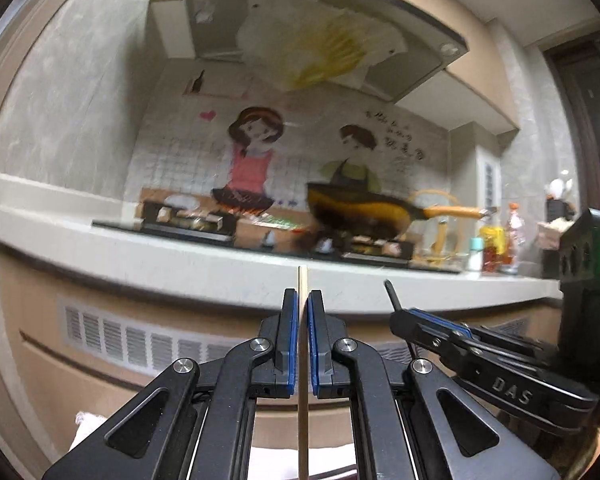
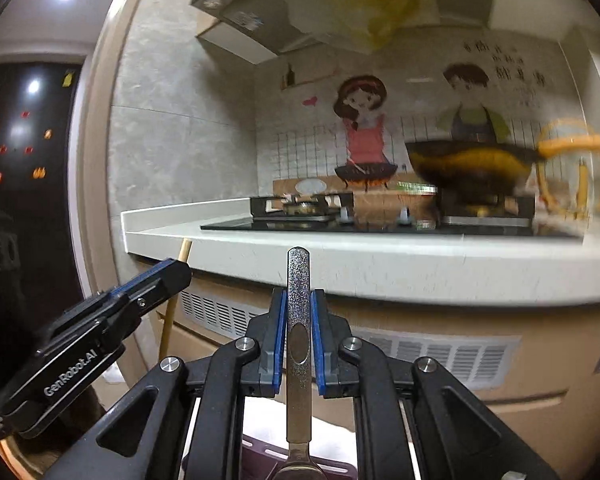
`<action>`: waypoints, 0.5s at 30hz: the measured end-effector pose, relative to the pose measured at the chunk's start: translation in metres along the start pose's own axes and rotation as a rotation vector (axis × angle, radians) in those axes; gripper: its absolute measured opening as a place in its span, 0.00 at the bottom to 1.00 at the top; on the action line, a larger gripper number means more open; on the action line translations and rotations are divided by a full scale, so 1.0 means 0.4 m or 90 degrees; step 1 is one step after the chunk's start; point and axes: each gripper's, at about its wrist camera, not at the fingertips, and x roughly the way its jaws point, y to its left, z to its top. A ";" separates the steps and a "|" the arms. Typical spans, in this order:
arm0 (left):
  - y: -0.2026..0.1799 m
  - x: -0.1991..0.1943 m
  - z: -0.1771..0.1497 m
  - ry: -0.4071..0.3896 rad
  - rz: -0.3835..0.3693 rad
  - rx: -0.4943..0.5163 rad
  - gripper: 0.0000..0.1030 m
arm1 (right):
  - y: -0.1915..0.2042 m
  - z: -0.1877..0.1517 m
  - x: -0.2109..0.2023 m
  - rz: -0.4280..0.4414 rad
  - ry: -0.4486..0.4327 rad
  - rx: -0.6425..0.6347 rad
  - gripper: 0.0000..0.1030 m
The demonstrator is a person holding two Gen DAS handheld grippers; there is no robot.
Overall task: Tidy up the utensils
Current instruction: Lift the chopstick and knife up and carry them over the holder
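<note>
Your left hand-held gripper (image 1: pixel 303 304) is clamped on an upright wooden chopstick (image 1: pixel 302 392). Your right hand-held gripper (image 2: pixel 299 308) is clamped on an upright metal spoon handle (image 2: pixel 298 320). Both utensils are held before the surface (image 2: pixel 380 260) edge.

Left gripper (image 1: pixel 303 300): jaws clamped tight, pointing level at the counter's front edge.
Right gripper (image 2: pixel 299 300): jaws nearly closed, gripping, tipped slightly down.
Relation: side by side, near each other, fingers angled inward in each other's view.
</note>
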 end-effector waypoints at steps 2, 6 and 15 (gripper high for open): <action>0.014 0.020 -0.042 0.011 0.012 0.005 0.05 | -0.007 -0.043 0.036 0.002 0.012 0.015 0.11; 0.028 0.054 -0.112 0.010 0.039 0.018 0.05 | -0.021 -0.111 0.106 -0.019 0.032 0.026 0.11; 0.045 0.047 -0.222 -0.021 0.082 0.039 0.05 | 0.029 -0.241 0.150 -0.132 0.004 -0.074 0.11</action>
